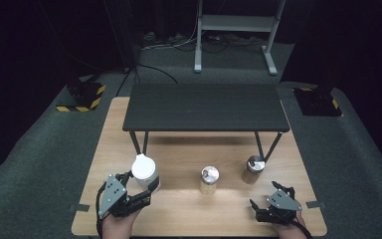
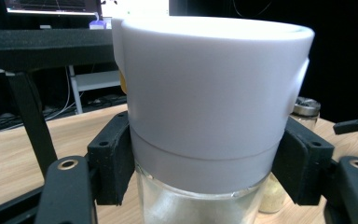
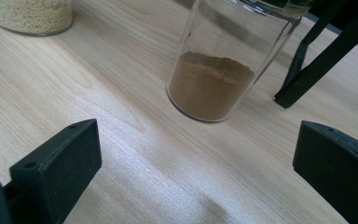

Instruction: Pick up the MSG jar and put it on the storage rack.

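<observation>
White-capped jar held in the left hand-held gripper

White-capped jar (image 1: pixel 144 171) sits at the near left of the table (image 1: pixel 189 219), clamped between the pads of the left hand-held gripper (image 1: pixel 140 187). In the left gripper view the black pads (image 2: pixel 113 158) press on the lower band of the white cap (image 2: pixel 214 93), just above the clear glass. The right hand-held gripper (image 1: pixel 267 204) rests at the near right with its jaws spread wide and nothing between them; ahead of it stands a glass jar of brown powder (image 3: pixel 214 88).

What could go wrong: the grip is on the cap, not on the glass. If the cap is loose or only snapped on, the glass body could drop away or twist free. The cap is smooth, rounded plastic, so the pads may slide upward along it if the jar tilts. A swing to the right could knock the middle jar (image 1: pixel 209 180), which stands near.

Materials: the cap is matte white plastic, a wide cylinder with a soft rim and a seam line near its base. The jars are clear, thin-walled glass; two carry shiny metal lids. The table is pale wood grain, and a dark low shelf (image 1: pixel 206 107) on thin black legs stands at the far side.
</observation>
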A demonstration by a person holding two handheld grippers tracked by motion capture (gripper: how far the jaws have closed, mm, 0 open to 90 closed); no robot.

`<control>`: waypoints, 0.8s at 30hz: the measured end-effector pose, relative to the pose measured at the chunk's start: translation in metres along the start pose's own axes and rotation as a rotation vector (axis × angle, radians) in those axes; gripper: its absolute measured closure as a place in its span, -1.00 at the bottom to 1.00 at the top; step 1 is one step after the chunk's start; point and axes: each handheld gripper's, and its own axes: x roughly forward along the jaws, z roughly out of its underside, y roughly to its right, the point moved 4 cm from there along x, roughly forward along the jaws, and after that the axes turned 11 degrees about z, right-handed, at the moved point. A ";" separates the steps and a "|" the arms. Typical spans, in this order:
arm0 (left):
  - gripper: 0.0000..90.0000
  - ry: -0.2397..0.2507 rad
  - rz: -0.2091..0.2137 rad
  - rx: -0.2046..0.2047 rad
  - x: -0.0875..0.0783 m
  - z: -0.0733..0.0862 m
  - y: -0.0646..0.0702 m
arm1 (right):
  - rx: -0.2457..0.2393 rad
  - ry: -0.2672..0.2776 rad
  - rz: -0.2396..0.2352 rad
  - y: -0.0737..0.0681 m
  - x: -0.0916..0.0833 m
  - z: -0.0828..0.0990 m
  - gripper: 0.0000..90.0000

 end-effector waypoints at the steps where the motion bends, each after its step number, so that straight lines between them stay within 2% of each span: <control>1: -0.32 0.001 -0.001 0.002 0.000 -0.001 0.000 | 0.000 0.000 0.000 0.000 0.000 0.000 -1.00; 17: -0.32 0.036 -0.005 0.021 0.007 -0.029 -0.005 | -0.001 0.003 -0.005 0.000 0.000 0.000 -1.00; 24: -0.32 0.049 -0.007 0.041 0.012 -0.046 -0.008 | -0.001 0.005 -0.006 0.000 0.000 0.000 -1.00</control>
